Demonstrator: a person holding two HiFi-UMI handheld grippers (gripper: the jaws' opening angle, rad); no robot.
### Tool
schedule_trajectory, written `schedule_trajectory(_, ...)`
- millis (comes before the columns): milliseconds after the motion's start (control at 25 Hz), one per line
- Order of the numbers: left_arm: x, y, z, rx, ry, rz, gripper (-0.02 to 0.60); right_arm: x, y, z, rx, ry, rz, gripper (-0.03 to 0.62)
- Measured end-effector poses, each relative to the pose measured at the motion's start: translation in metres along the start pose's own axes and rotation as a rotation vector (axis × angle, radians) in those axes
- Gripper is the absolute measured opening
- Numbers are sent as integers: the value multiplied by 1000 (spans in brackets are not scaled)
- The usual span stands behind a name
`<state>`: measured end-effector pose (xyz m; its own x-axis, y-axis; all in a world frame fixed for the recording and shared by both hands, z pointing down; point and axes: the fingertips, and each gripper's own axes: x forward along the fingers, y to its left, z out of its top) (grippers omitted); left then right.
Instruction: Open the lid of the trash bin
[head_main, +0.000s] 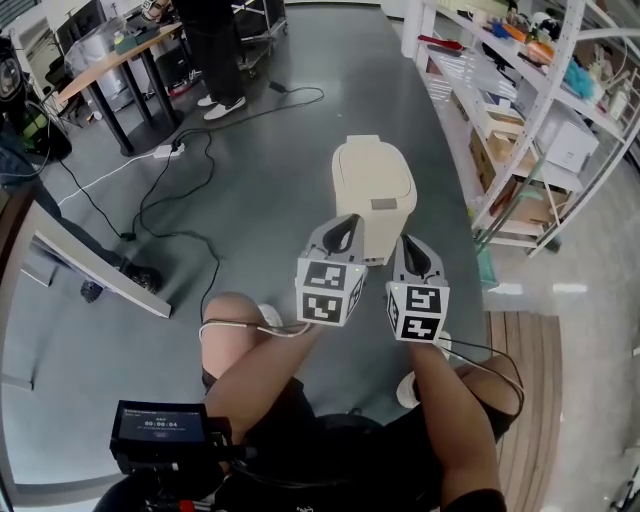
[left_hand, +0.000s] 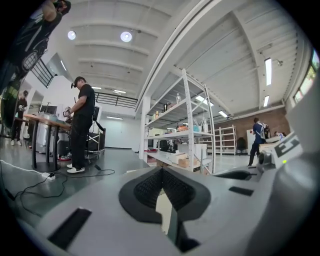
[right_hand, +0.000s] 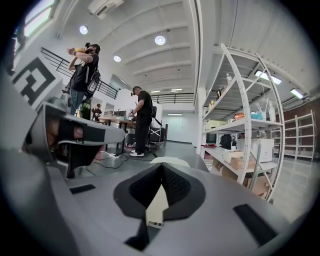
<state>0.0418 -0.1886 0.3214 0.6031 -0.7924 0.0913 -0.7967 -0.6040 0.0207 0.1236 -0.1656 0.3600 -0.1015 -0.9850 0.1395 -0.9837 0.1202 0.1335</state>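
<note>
cream plastic trash bin (head_main: 373, 225) just beyond both tips, lid (head_main: 372, 170) down, long axis near-to-far; left gripper (head_main: 346, 225) and right gripper (head_main: 411, 245) pinched shut, empty (neither clearly nearer).

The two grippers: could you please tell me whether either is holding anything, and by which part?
Nothing is held. The left gripper and right gripper both have fingers shut on nothing, near the trash bin, its lid closed.

Grey floor (head_main: 260, 190) with cables (head_main: 190, 160), white shelving (head_main: 520, 110), wooden desk (head_main: 110, 60)
</note>
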Motion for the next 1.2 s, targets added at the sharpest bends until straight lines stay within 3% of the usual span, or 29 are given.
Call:
schedule_trajectory(120,5,12,5,54,-38,-6,0,12,0,11,-13,-5,1,6)
schedule_trajectory(240,11,32,-9,-15,-12,27,0,24,1,12,-3,-7,3,6)
schedule_trajectory(360,20,43,-17,6,13,62,0,41,3,15,6,-16,7,5)
schedule_trajectory(560,32,44,-17,-36,15,42,0,65,-6,8,15,0,8,5)
schedule_trajectory(760,66,44,-9,34,28,-8,-1,86,-13,-2,-13,31,36,6)
schedule_trajectory(880,85,55,1,73,34,10,0,100,-20,-1,-6,37,50,6)
schedule_trajectory(1200,114,82,-25,39,75,79,0,135,-24,-26,-15,81,72,5)
